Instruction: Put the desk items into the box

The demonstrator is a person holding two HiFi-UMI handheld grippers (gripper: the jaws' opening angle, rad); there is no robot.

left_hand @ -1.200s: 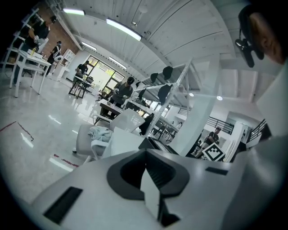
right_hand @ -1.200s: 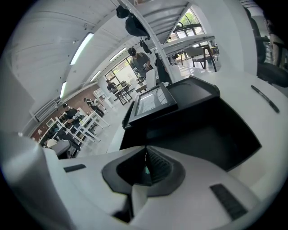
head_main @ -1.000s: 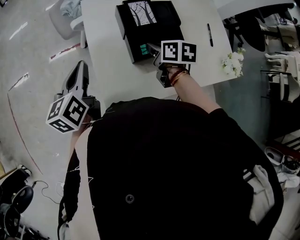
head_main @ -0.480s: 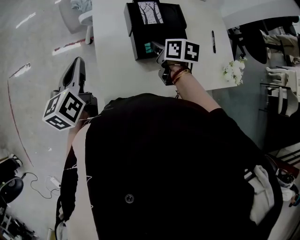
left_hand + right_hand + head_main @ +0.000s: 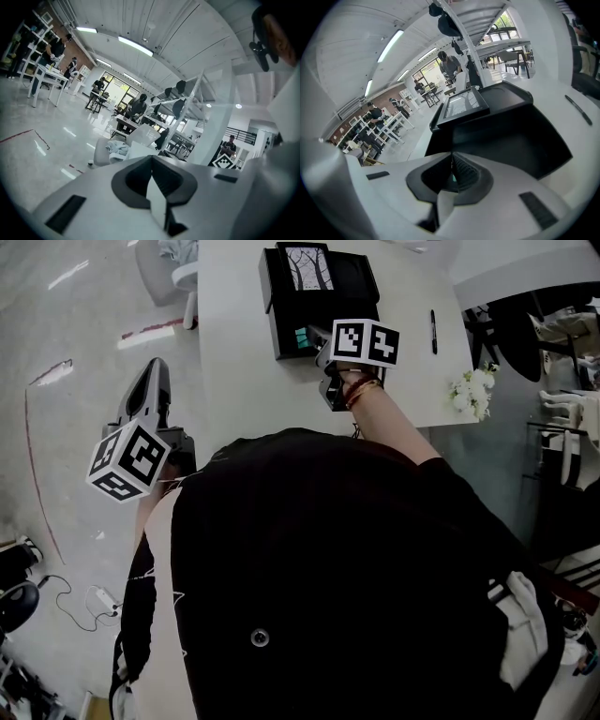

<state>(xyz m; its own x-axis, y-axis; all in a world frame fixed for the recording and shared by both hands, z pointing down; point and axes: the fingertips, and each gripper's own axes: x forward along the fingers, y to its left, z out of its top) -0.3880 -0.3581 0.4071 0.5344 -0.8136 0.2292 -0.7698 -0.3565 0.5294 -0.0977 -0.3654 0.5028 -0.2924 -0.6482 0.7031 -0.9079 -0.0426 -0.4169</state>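
Note:
A black box point(image 5: 330, 298) stands open at the far end of the white table point(image 5: 234, 352), with a tree-print picture point(image 5: 307, 265) propped at its back. My right gripper point(image 5: 314, 341) reaches to the box's near left corner and is shut on a small teal item point(image 5: 301, 337). In the right gripper view a teal sliver point(image 5: 452, 178) shows between the closed jaws, with the box point(image 5: 506, 136) right ahead. My left gripper point(image 5: 156, 371) hangs shut and holding nothing over the floor, left of the table; its jaws meet in the left gripper view point(image 5: 151, 164).
A black pen point(image 5: 433, 331) lies on the table right of the box, and white flowers point(image 5: 471, 390) sit at the table's right edge. A chair with cloth point(image 5: 173, 259) stands by the far left corner. Cables point(image 5: 75, 596) lie on the floor.
The view has drifted, so table and box sit slightly more to the right. Both grippers keep their places and stay shut.

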